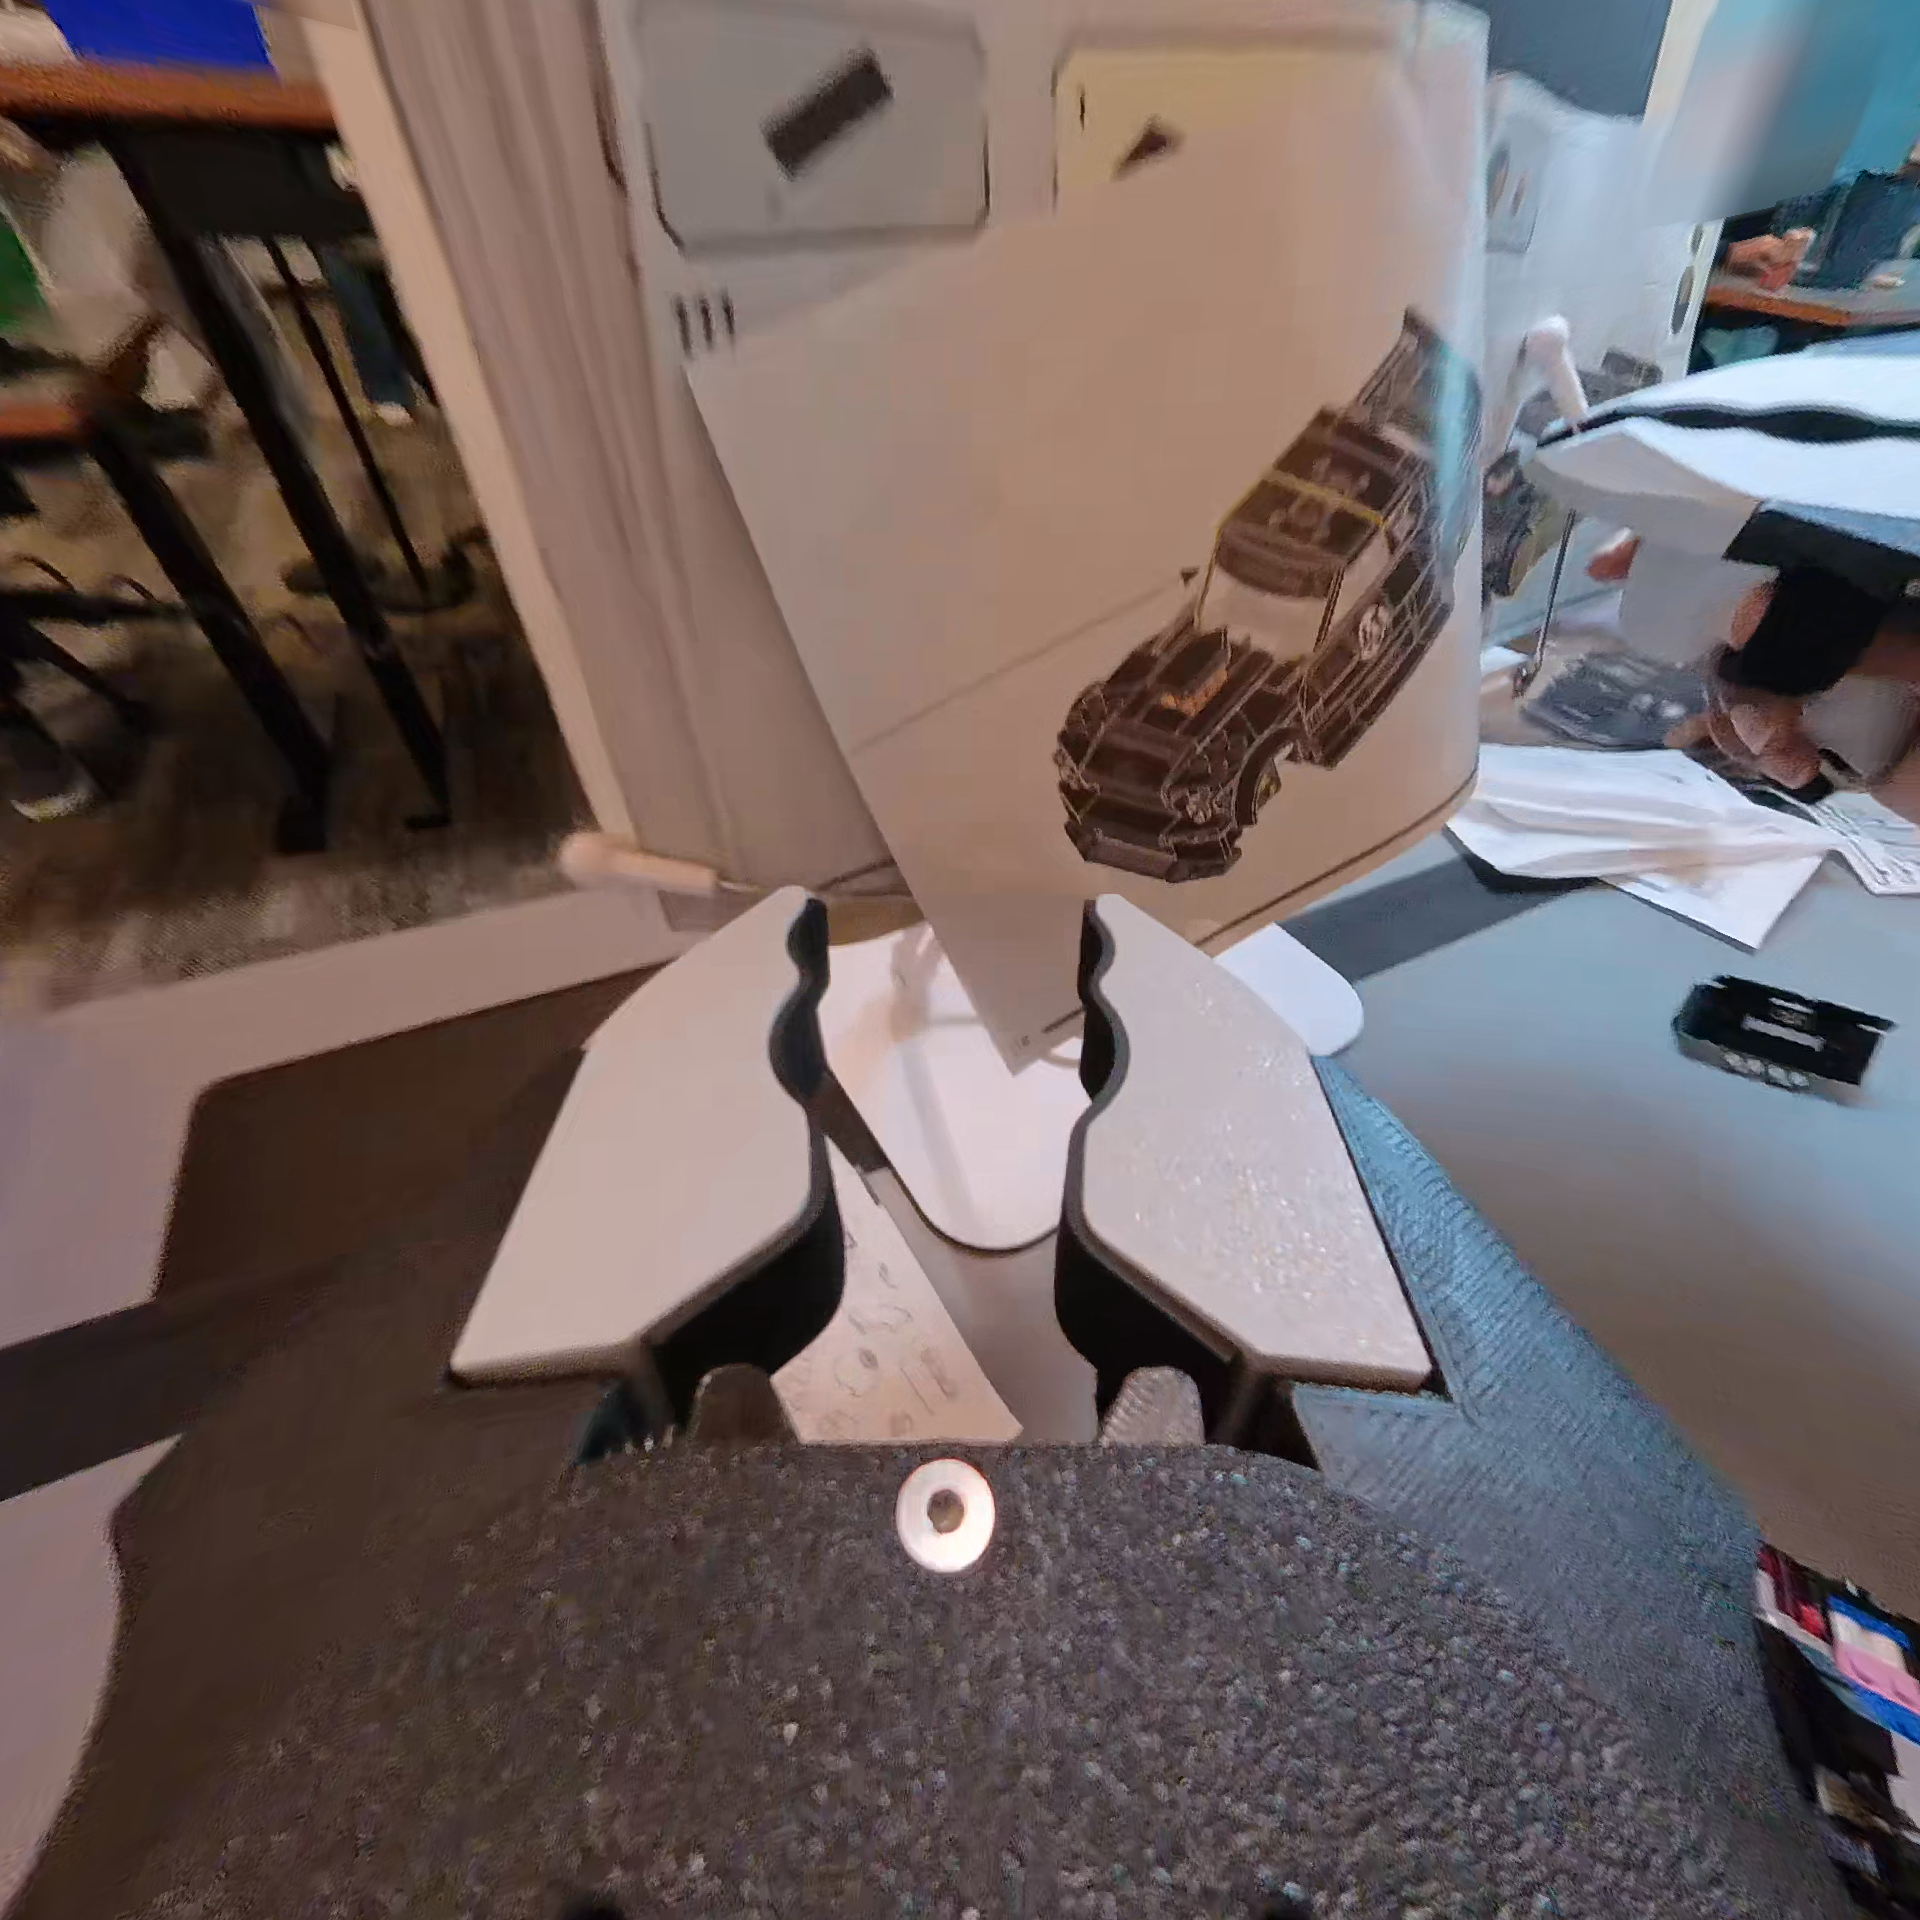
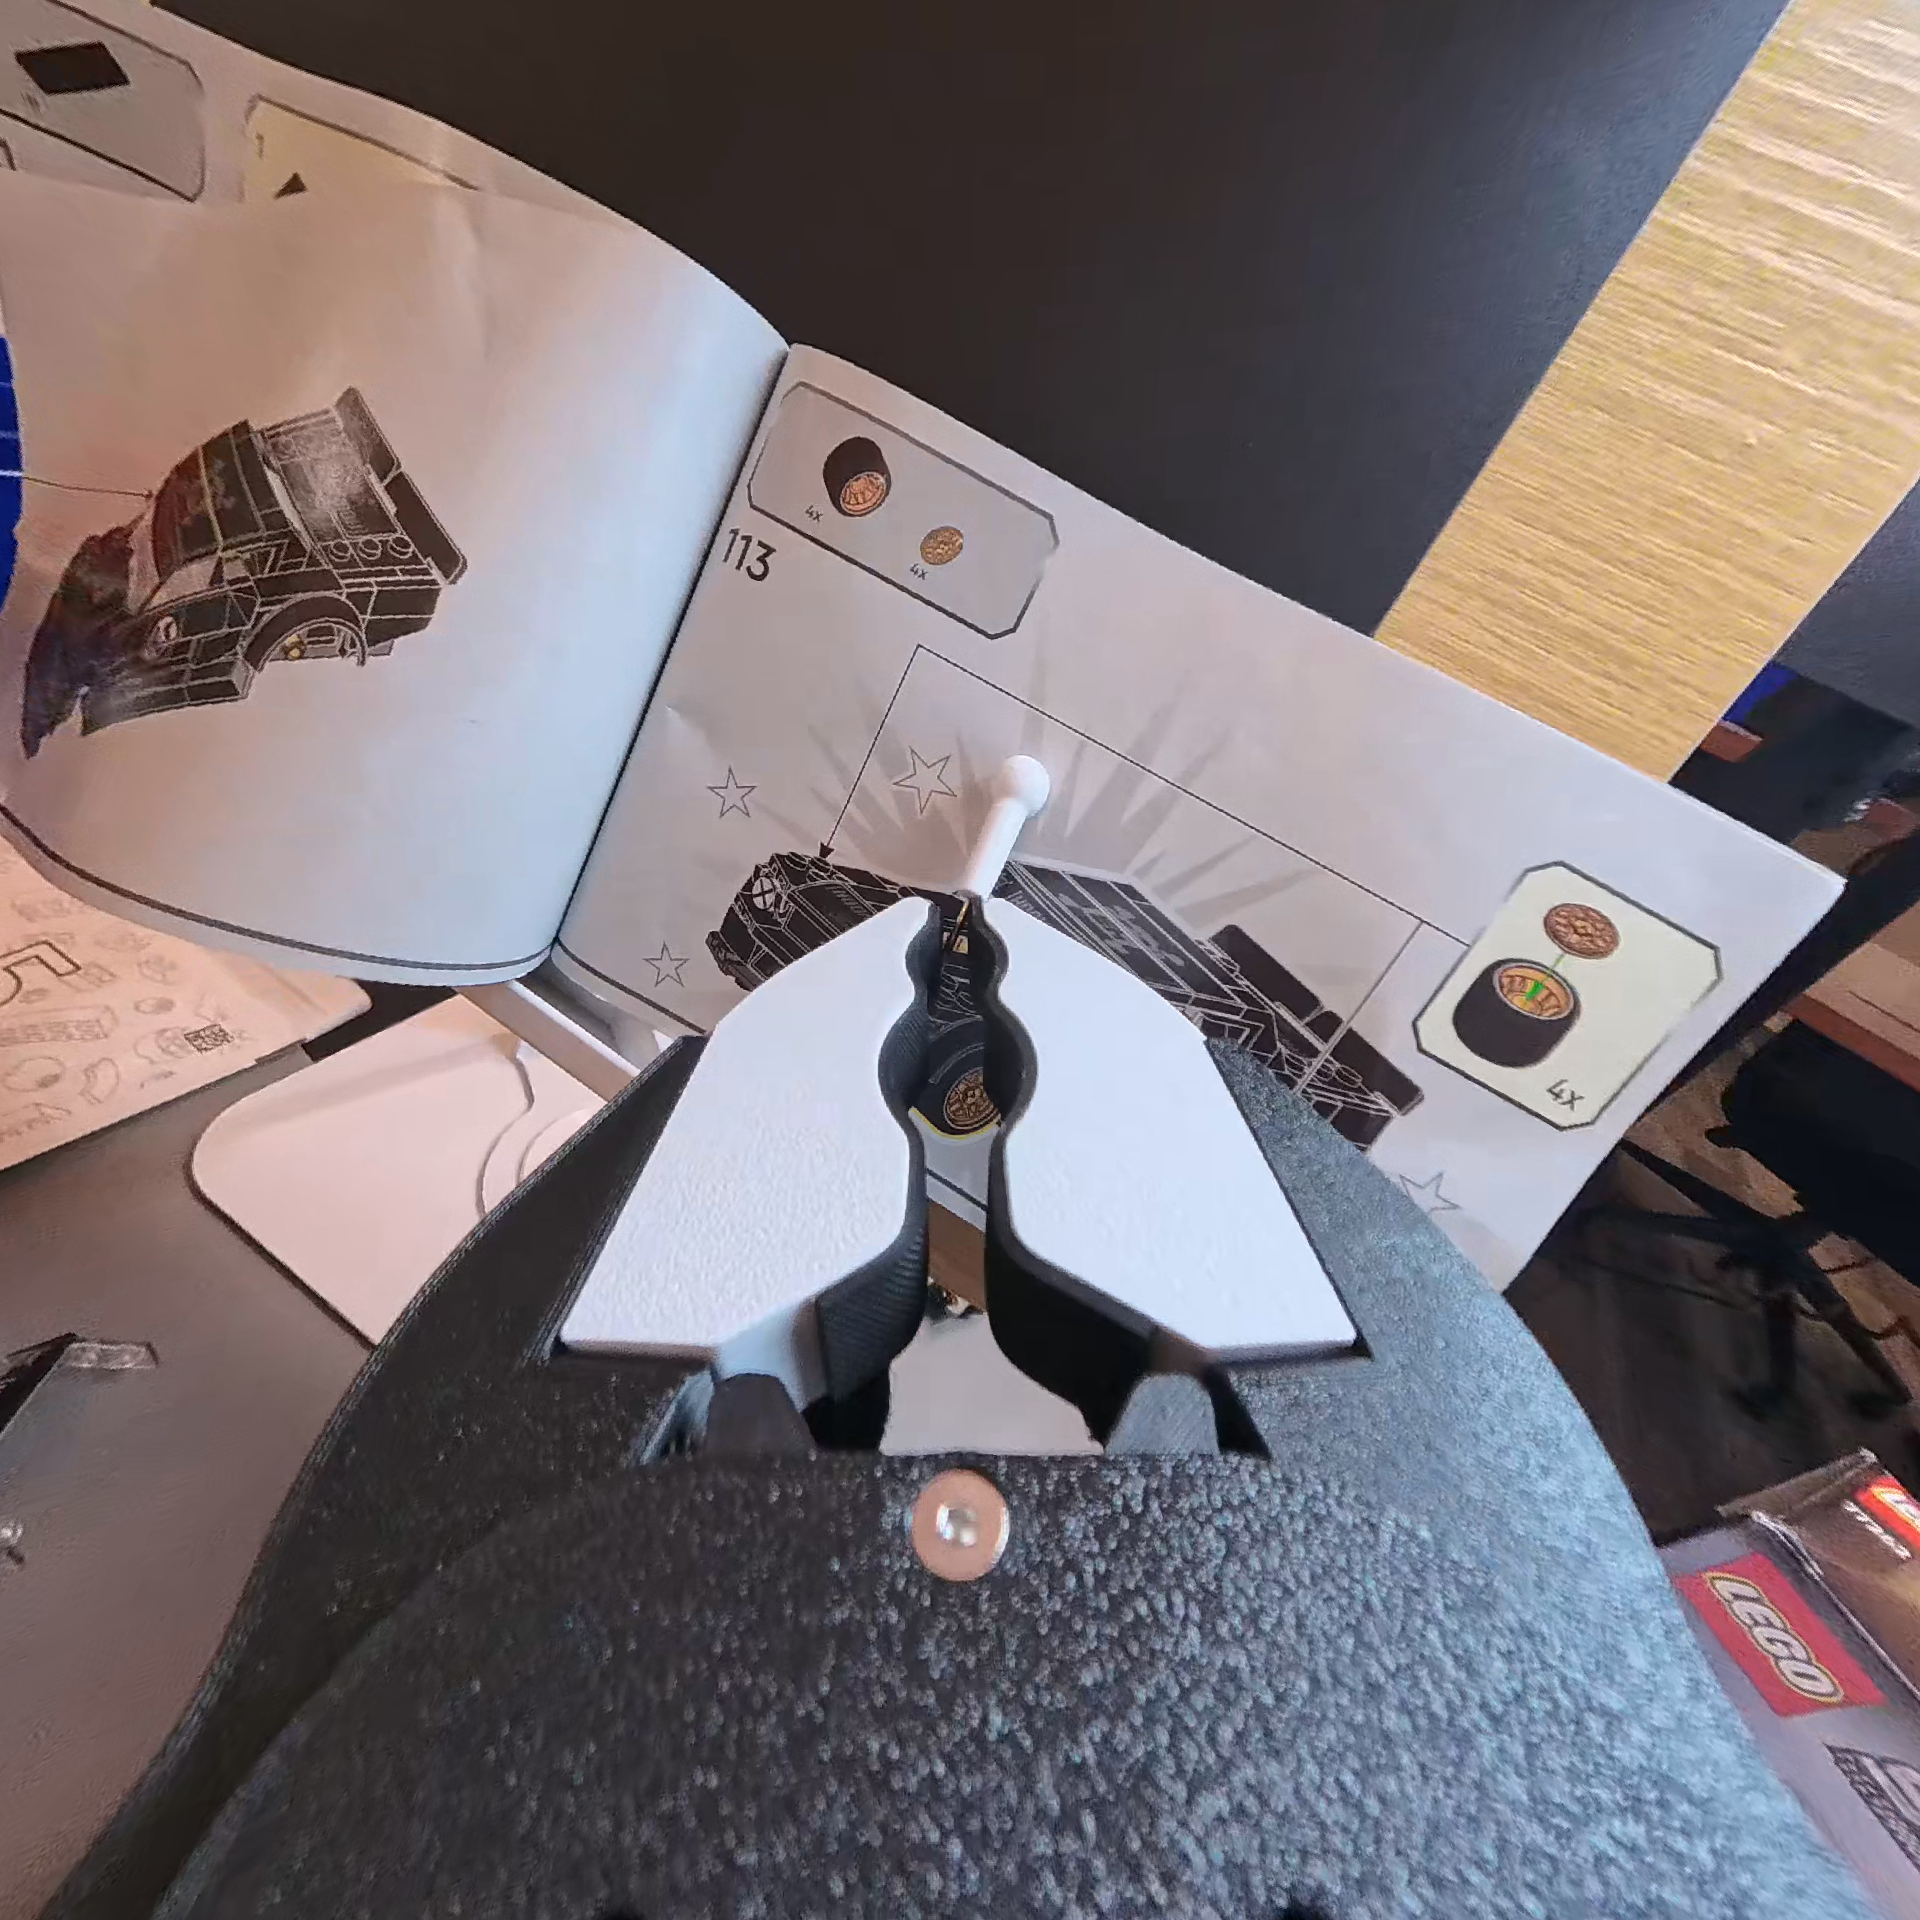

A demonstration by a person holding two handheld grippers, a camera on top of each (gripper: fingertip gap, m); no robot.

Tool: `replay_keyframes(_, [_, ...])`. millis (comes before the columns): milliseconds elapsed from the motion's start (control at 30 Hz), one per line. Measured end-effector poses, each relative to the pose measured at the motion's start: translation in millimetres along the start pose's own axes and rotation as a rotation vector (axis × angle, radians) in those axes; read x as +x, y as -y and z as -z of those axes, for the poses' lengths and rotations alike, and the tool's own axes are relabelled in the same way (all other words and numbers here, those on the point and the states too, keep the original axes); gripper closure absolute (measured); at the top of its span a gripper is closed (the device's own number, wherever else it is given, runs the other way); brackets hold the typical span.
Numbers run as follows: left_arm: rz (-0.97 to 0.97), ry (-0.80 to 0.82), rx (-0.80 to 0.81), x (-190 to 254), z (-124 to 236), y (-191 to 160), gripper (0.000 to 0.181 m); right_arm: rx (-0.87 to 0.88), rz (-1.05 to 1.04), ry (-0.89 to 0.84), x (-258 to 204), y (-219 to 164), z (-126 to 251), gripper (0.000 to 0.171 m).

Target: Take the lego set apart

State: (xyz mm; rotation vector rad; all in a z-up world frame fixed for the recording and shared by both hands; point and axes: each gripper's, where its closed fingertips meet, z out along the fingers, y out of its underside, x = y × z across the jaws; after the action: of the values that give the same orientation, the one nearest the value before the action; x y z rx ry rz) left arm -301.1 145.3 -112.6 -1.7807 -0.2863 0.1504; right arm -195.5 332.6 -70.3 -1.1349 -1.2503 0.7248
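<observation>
My left fingers (image 1: 951,1023), flat white plates with wavy black inner edges, stand parted; the lower corner of a curling booklet page (image 1: 1039,582) hangs between their tips, and I cannot tell whether it touches either one. The page is smooth, pale paper printed with a line drawing of a black car. The instruction booklet (image 2: 1195,727) stands propped open on a white stand (image 2: 343,1164) whose rounded flat base sits on the grey surface (image 1: 1558,1195). A thin white peg (image 2: 1003,821) with a rounded knob presses against the right-hand page.

My right fingers (image 2: 951,925) are nearly together, their scalloped edges leaving a narrow wavy slit with one round opening; nothing is held between them. Through that opening shows the booklet's printed car, with a gold-spoked wheel.

A small black rectangular lego piece (image 1: 1782,1034), boxy and glossy, lies on the grey surface out toward its right side, apart from the stand. Loose white printed sheets (image 1: 1662,842) lie farther back. The corner of the shiny lego box (image 2: 1829,1683) shows at the surface's near right.
</observation>
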Motion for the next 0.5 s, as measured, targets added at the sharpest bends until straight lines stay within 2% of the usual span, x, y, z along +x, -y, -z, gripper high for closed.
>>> replay_keyframes(67, [0.008, -0.030, -0.022, 6, -7, -6, 0.134, 0.001, 0.004, -0.002, 0, 0, 0, 0.167])
replay_keyframes(167, [0.013, -0.070, -0.011, 18, -14, -4, 0.143, 0.000, 0.004, 0.000, 1, 0, 1, 0.167])
replay_keyframes(267, [-0.027, -0.111, 0.020, 34, -16, 5, 0.162, 0.000, 0.003, -0.001, 3, -1, 2, 0.166])
replay_keyframes(367, [-0.076, -0.219, 0.069, 65, -16, 21, 0.172, 0.005, -0.044, -0.003, 8, -4, 4, 0.166])
replay_keyframes(500, [-0.135, -0.423, 0.126, 122, -21, 48, 0.172, 0.024, -0.158, -0.011, 16, -9, 8, 0.165])
